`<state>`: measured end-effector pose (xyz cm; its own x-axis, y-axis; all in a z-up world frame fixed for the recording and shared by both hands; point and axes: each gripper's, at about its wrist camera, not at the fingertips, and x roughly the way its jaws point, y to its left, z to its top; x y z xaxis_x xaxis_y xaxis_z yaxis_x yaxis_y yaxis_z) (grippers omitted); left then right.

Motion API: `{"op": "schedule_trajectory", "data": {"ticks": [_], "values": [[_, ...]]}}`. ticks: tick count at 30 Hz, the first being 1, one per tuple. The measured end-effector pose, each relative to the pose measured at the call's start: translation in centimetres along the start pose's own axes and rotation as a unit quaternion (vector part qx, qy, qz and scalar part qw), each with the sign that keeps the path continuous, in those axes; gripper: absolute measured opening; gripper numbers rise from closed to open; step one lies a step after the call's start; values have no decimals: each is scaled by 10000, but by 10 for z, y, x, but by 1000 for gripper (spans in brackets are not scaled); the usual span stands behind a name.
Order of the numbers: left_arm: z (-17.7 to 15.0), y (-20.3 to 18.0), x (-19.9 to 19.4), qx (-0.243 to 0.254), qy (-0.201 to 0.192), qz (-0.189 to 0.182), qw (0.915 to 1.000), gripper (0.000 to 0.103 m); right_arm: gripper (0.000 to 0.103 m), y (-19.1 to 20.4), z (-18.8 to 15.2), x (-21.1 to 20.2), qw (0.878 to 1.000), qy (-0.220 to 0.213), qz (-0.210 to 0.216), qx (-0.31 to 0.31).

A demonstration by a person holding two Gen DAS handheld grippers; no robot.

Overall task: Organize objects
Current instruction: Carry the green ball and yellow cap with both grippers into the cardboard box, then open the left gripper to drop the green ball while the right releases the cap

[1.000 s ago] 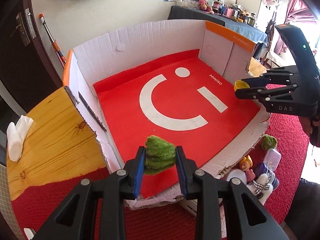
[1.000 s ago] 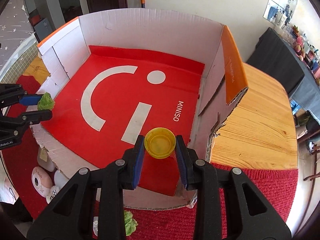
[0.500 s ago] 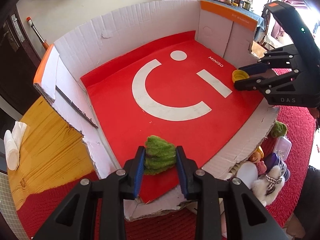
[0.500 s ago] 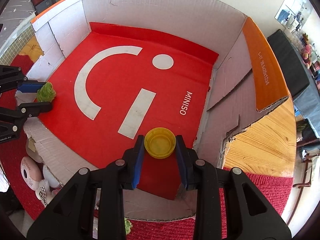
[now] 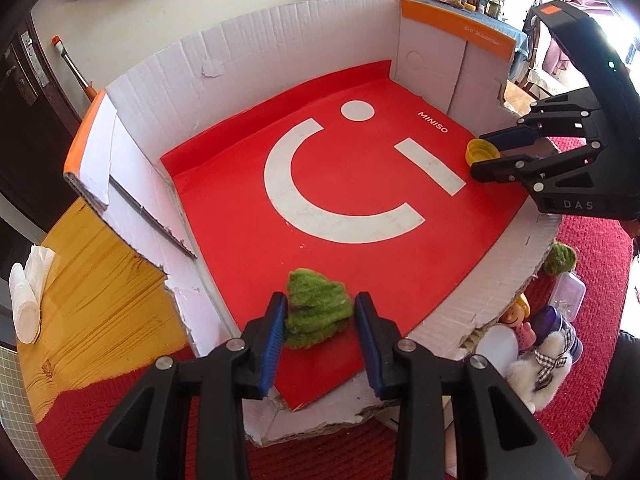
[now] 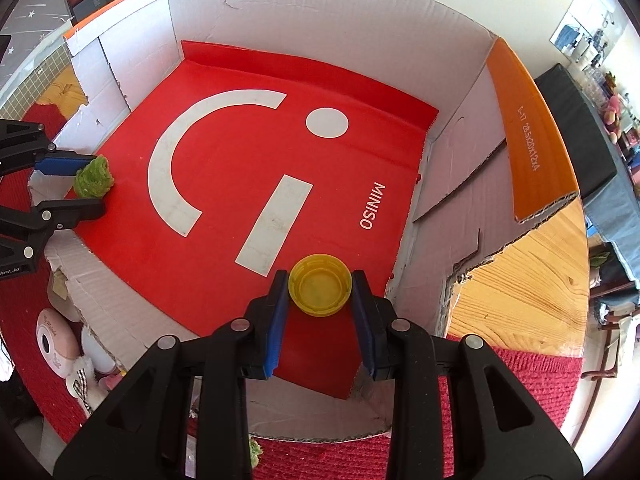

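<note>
Your left tongs [image 5: 320,320] are opening: the fuzzy green tree [image 5: 317,312] sits between the blue pads on the red liner [image 5: 360,208], near the front left corner of the cardboard box [image 5: 248,48]. A gap shows at the right pad, and the left pad is at most brushing the fuzz. Your right tongs [image 6: 320,296] are clamped on the yellow cap [image 6: 320,290], open side up, low over the liner at the front right, beside the box's right wall.

Obstructions: the box walls stand high at the back and sides. A torn side flap with an orange edge [image 5: 86,128] leans outward on the left, and another [image 6: 532,132] on the right. The front wall [image 5: 500,280] is cut low and ragged, and both tongs reach in over it.

Around the box, the wooden worktop [image 5: 92,296] carries a red woven mat [image 5: 592,280] at the front. A roll of white tissue [image 5: 24,300] lies on the wood at the far left.

The left wrist view alone shows the clutter at the box's front right: a second green tuft [image 5: 562,258], a clear lidded tub [image 5: 568,294], a small doll [image 5: 520,320] and a white plush with a checked bow [image 5: 540,364]. The right wrist view alone shows a pink round item [image 6: 54,346] outside the front wall and the printed lettering on the right flap.
</note>
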<state>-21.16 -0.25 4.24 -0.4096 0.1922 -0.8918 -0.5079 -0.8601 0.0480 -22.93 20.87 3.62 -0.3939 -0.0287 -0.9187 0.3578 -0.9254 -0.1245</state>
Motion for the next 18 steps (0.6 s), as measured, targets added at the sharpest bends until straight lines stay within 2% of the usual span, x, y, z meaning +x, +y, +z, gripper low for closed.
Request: {"op": "schedule_trajectory", "data": {"ticks": [8, 13, 18], "values": [[2, -3, 0, -13, -14, 1, 10000, 45, 30, 0, -5, -3, 10000, -2, -8, 7], [5, -4, -2, -38, -109, 46, 9999, 56, 30, -1, -8, -6, 10000, -14, 17, 26], [6, 1, -4, -185, -165, 12, 9997, 57, 30, -1, -11, -9, 10000, -40, 62, 39]]}}
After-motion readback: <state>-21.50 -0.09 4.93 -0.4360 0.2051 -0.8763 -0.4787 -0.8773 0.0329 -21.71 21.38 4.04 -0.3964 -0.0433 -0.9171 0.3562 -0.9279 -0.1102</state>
